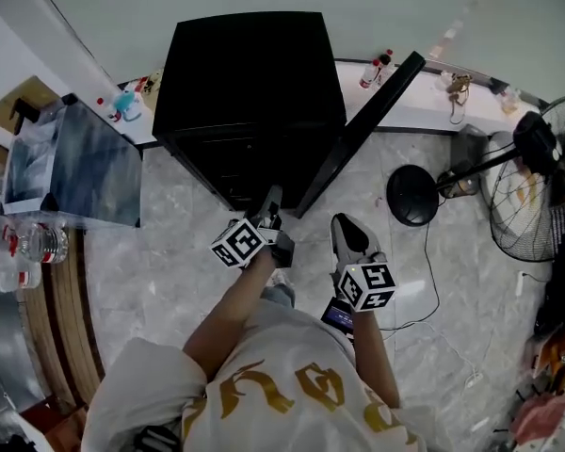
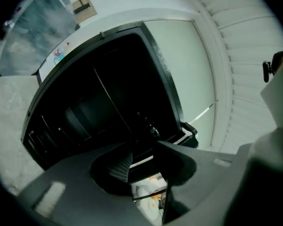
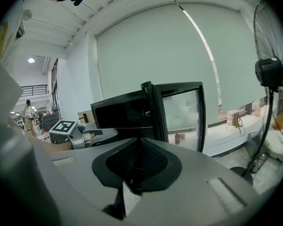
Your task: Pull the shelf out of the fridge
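Observation:
The black fridge [image 1: 250,92] stands against the wall with its glass door [image 1: 363,125] swung open to the right. Its inside is dark. In the left gripper view a thin shelf edge [image 2: 114,105] shows faintly in there. My left gripper [image 1: 271,201] sits at the lower front of the fridge opening, and its jaws stand open [image 2: 144,166] with a gap between the pads. My right gripper [image 1: 344,229] hangs back over the floor, clear of the fridge, with its jaws shut [image 3: 137,159] on nothing. From the right gripper view I see the fridge [image 3: 125,112], the door [image 3: 181,112] and the left gripper [image 3: 73,133].
A standing fan [image 1: 541,191] and its round base [image 1: 412,194] are to the right, with a cable on the floor. Small bottles [image 1: 377,67] stand on the white ledge behind the door. A covered table [image 1: 75,163] and water bottles [image 1: 42,243] are at the left.

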Demonstrator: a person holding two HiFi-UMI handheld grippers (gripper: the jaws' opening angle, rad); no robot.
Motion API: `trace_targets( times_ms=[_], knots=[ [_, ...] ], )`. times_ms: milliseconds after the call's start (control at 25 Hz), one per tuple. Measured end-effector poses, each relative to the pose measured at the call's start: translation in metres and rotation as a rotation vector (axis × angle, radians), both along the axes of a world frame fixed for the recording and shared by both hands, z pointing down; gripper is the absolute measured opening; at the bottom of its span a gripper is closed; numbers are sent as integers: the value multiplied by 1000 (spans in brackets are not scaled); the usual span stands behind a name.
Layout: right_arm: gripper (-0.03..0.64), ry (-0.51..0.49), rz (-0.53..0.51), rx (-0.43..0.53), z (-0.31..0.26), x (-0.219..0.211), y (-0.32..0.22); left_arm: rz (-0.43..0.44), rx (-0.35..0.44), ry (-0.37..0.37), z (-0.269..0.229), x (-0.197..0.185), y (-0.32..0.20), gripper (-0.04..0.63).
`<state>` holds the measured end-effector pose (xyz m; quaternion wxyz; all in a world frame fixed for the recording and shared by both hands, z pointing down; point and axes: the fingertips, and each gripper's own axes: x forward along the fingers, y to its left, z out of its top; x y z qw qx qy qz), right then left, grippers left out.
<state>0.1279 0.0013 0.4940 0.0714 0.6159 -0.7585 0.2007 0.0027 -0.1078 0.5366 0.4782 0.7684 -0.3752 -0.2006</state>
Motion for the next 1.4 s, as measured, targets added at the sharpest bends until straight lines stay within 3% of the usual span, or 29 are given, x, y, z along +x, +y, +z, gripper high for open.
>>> trace_targets(
  times_ms=[120,200,800,1120,1400],
  knots=[
    [48,4,-11,-17,3,2,-21,-41,-72,108,13,6,-25,121],
    [48,11,-26,-19,3,-1,-33,-50,-85,143,17,11,-40,125],
    [48,-1,-170,-34,8,-2,-86,-182,-124,268,29,27,-110,130],
    [44,-5,-330,-58,22,-13,-98,-254,-149,295,40,29,-134,130],
    [35,-21,-381,-75,26,-13,-106,-268,-155,316,43,36,-152,130]
  ],
)
